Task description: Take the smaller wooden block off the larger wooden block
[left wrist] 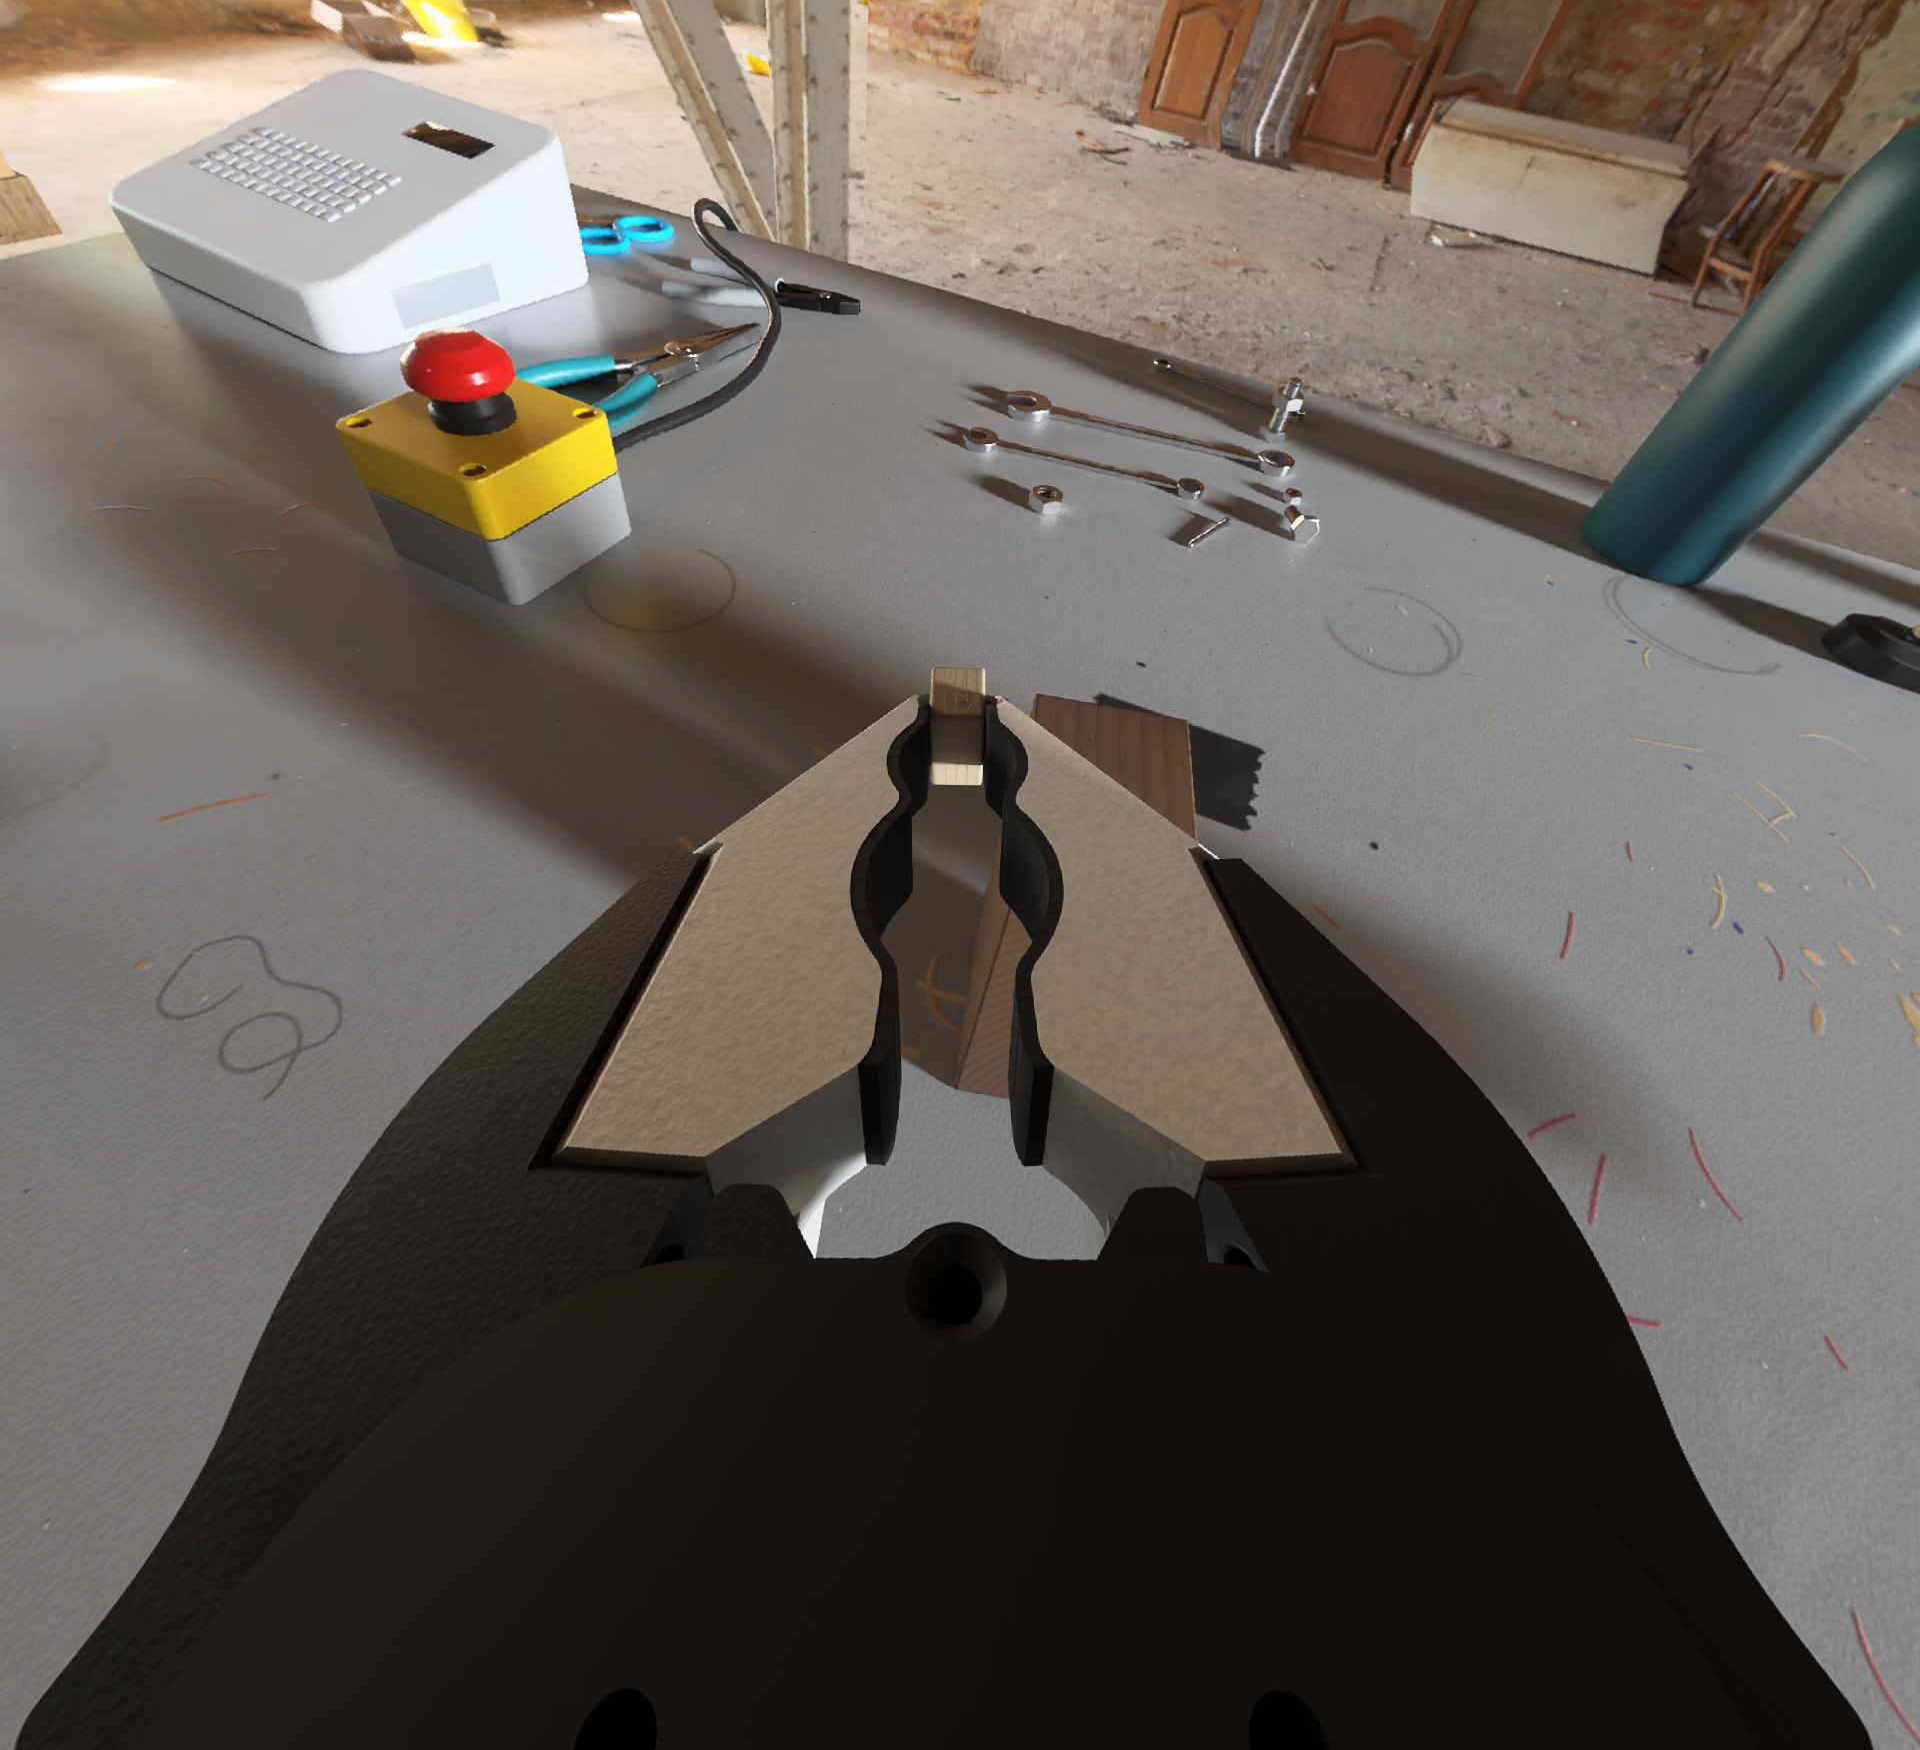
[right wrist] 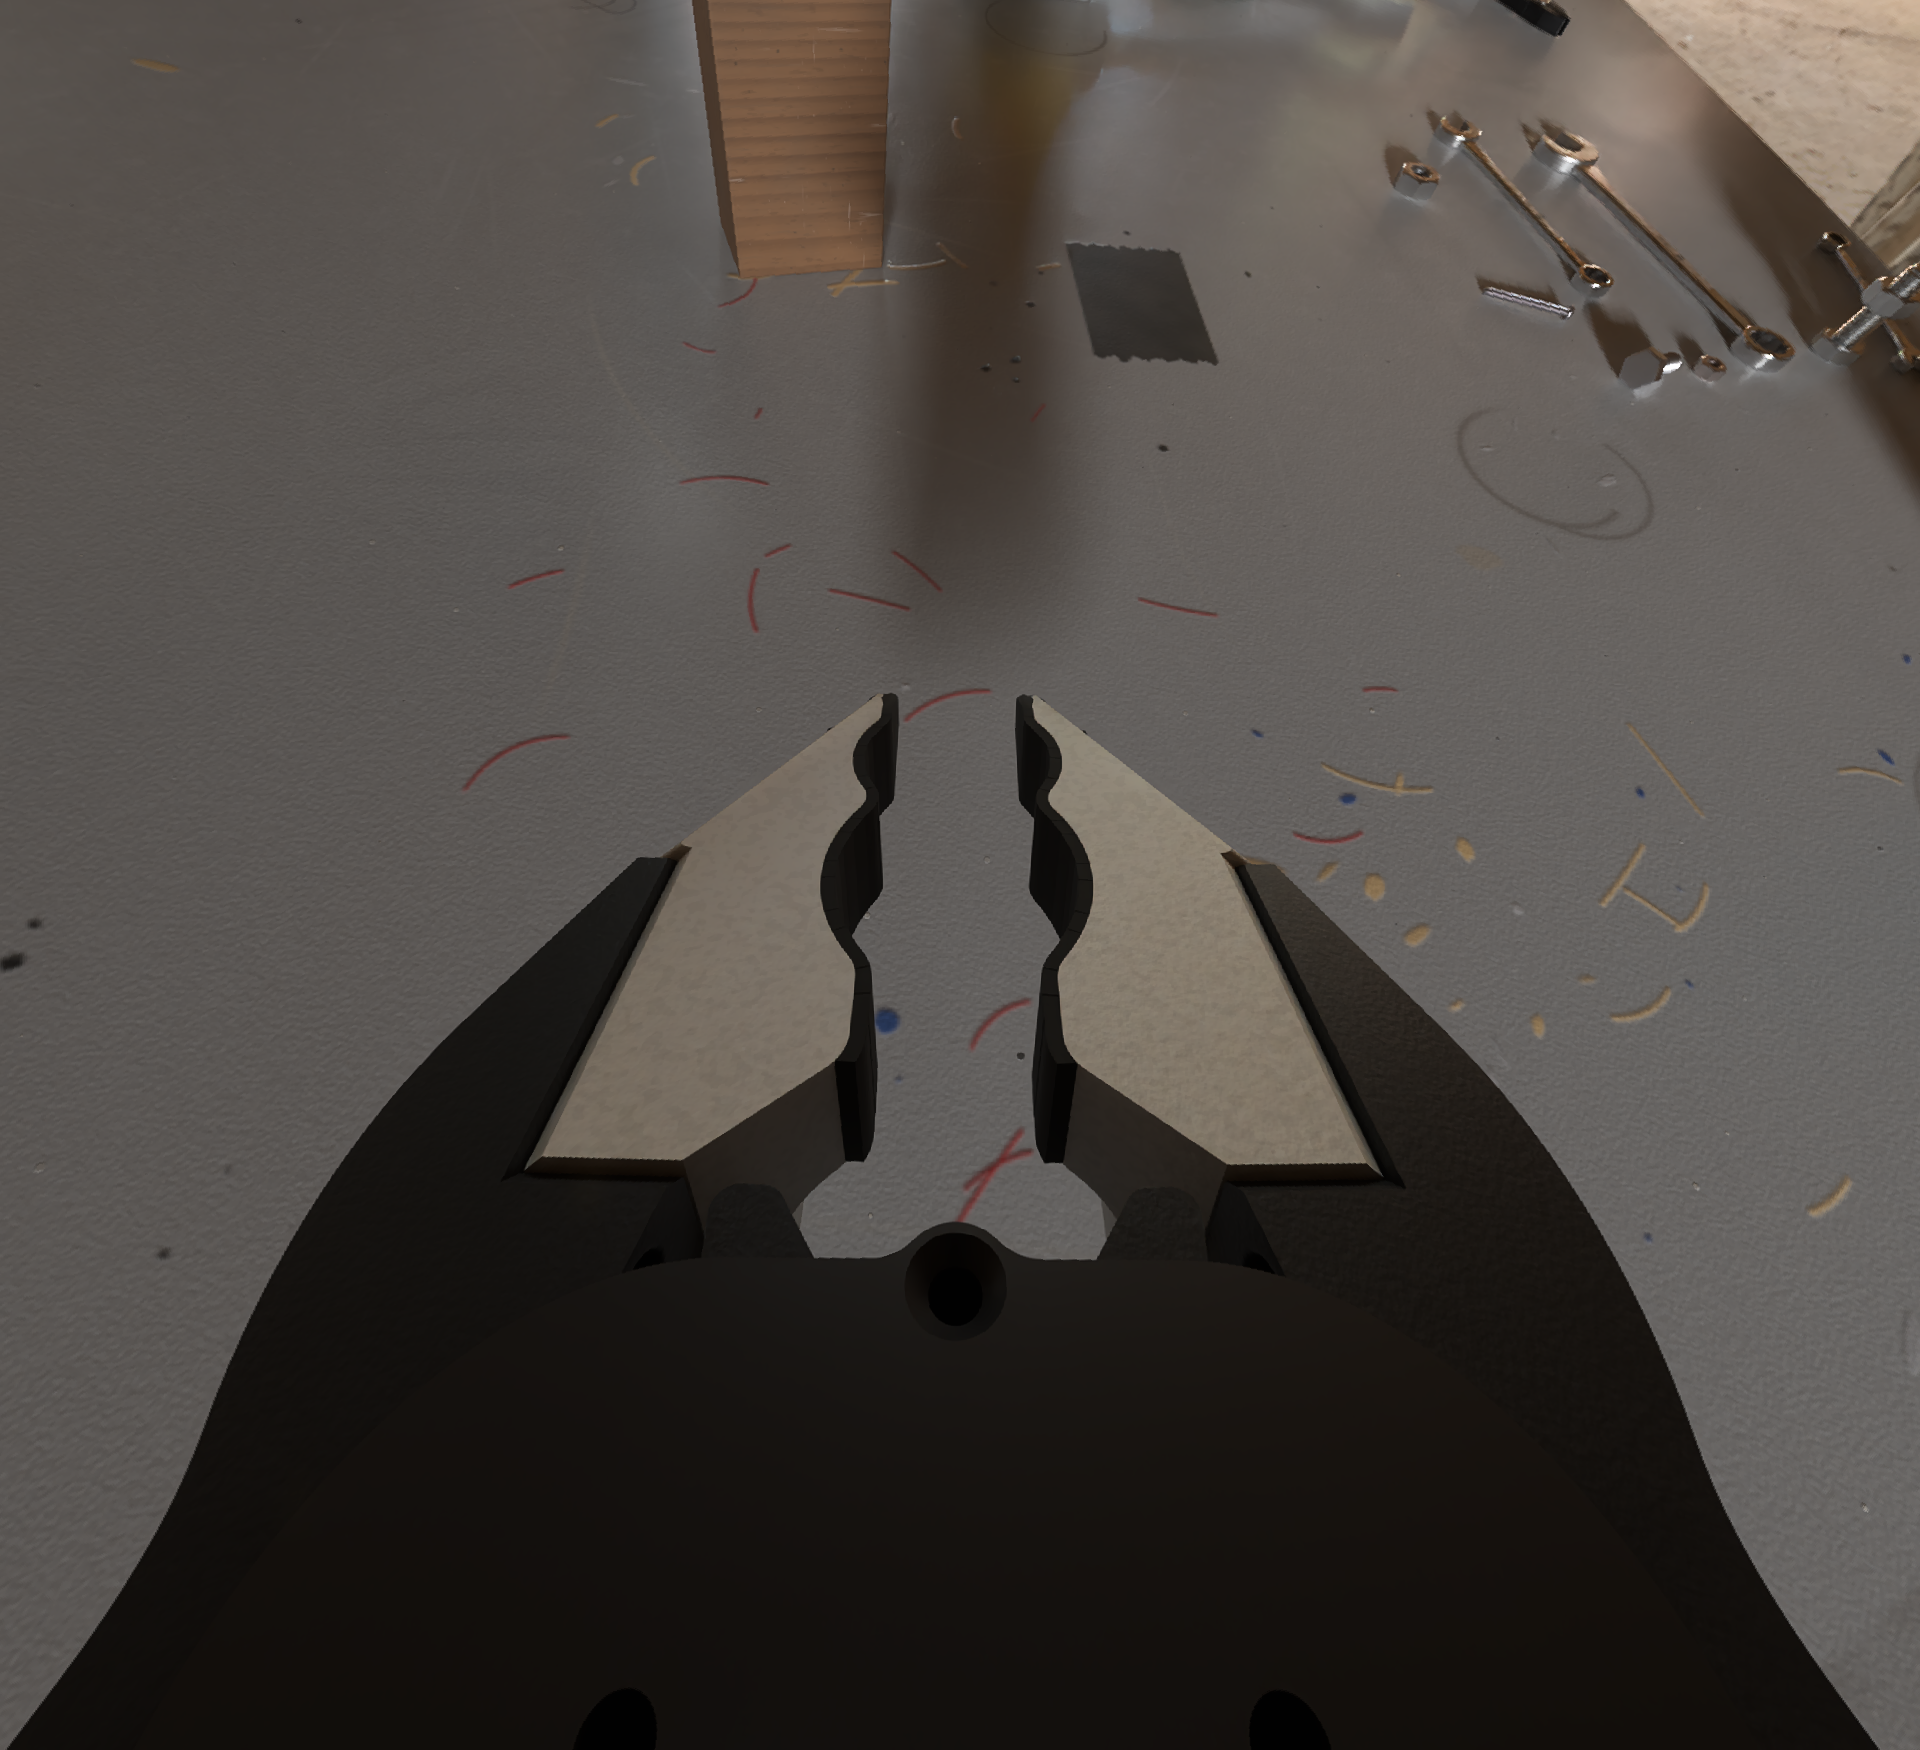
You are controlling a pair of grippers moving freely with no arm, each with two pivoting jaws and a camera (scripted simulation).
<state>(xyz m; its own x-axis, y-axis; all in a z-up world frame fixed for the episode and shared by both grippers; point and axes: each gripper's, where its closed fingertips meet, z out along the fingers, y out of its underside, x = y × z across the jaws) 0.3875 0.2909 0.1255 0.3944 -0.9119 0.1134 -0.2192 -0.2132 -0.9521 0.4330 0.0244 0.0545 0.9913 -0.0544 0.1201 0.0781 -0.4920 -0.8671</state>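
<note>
My left gripper is shut on the smaller wooden block, a pale little piece pinched between the fingertips. The larger wooden block, brown and upright, stands just below and to the right of my fingers; its side shows through the gap between them. I cannot tell whether the two blocks touch. In the right wrist view the larger block stands on the grey table far ahead, with its top cut off by the frame. My right gripper is open and empty, low over the table.
A yellow button box with a red button, a white device, teal pliers, a black cable and blue scissors lie at the far left. Wrenches and nuts lie far right, near a teal cylinder.
</note>
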